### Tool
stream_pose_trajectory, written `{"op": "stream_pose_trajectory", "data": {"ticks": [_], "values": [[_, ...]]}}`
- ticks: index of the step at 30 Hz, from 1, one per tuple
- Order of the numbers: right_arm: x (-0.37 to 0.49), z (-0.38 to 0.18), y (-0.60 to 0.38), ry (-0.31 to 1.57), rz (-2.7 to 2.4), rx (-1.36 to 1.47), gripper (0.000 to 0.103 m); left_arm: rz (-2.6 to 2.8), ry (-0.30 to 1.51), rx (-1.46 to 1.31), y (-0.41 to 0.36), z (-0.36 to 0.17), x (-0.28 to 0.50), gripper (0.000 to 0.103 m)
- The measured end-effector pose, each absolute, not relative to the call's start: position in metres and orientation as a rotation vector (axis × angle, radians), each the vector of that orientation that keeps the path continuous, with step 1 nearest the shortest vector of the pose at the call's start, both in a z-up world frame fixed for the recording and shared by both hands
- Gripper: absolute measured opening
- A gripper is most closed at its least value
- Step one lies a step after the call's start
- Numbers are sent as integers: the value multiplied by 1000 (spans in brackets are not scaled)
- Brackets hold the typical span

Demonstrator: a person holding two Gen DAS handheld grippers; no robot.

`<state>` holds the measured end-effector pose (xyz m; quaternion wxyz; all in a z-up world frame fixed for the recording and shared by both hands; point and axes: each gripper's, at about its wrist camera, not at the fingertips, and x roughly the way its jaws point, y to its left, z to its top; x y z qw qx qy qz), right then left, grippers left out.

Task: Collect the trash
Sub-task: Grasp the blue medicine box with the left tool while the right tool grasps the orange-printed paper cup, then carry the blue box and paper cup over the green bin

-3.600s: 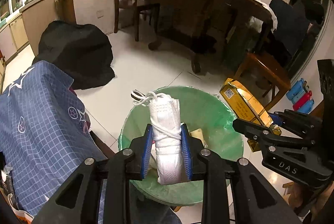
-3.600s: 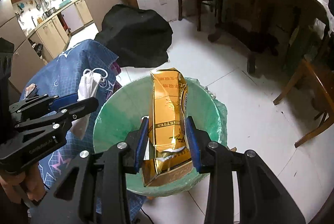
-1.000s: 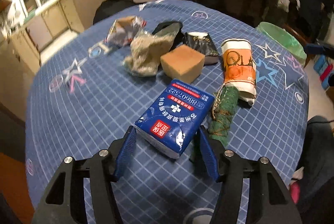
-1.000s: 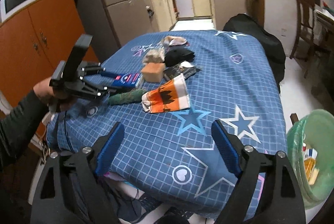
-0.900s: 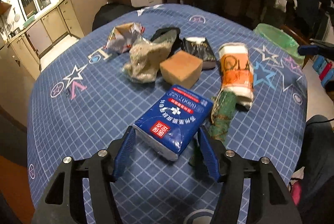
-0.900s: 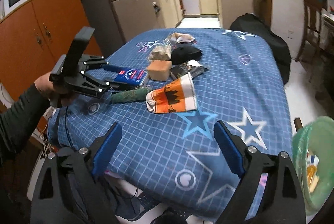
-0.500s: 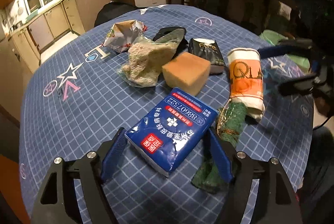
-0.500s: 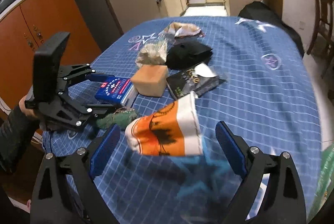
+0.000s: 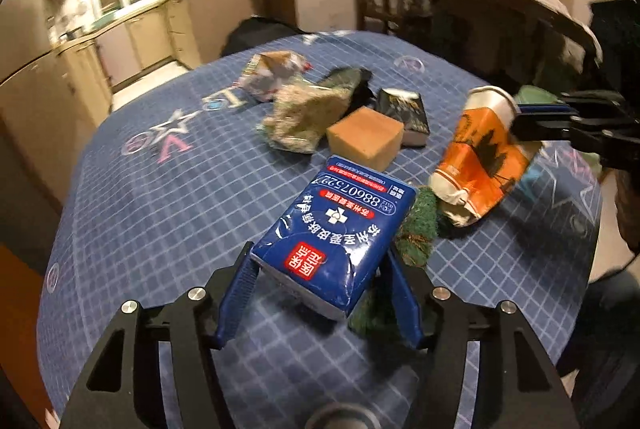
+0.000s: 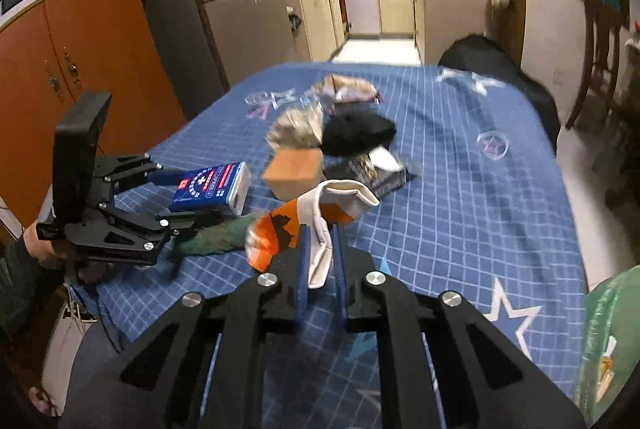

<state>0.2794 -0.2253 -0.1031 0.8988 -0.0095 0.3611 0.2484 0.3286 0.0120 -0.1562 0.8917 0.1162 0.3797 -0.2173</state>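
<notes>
A blue tissue pack (image 9: 332,225) lies on the blue checked tablecloth (image 9: 160,209). Its near end sits between the fingers of my left gripper (image 9: 320,261), whose jaws are closing; the pads touch its sides and the wrapper puckers there. The right wrist view shows the same left gripper (image 10: 176,195) around that pack (image 10: 212,185). My right gripper (image 10: 320,261) is shut on the white wall of a crushed orange-and-white paper cup (image 10: 280,233). In the left wrist view the cup (image 9: 476,157) hangs tilted off the cloth from the right gripper (image 9: 516,119).
On the cloth lie a green scrubber (image 9: 416,229), a tan sponge block (image 9: 364,139), a black packet (image 9: 404,113), a crumpled clear bag (image 9: 304,117) and a crumpled wrapper (image 9: 272,73). A green-lined bin (image 10: 612,341) stands off the table's right edge. A person's hand (image 10: 40,249) holds the left gripper.
My right gripper came in over the cup and shut on its wall, tipping it up off the cloth. The left jaws widened, then narrowed onto the tissue pack.
</notes>
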Motion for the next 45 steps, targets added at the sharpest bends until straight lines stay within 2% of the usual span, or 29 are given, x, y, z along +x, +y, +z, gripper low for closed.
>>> {"op": "stream_pose_trajectory", "data": {"ticks": [9,20,34,45], "values": [[244,-35,-212,517,431,-100,9,-279,664,70,36,-97,295,63],[221,20,-204,330,253,-231,9,-126,454,-6,5,0,240,63],[209,35,-227,301,256,-156,9,-96,367,-48,-13,47,210,63],[196,43,-274,314,139,-164,9,-175,387,-15,-65,50,221,63]]}}
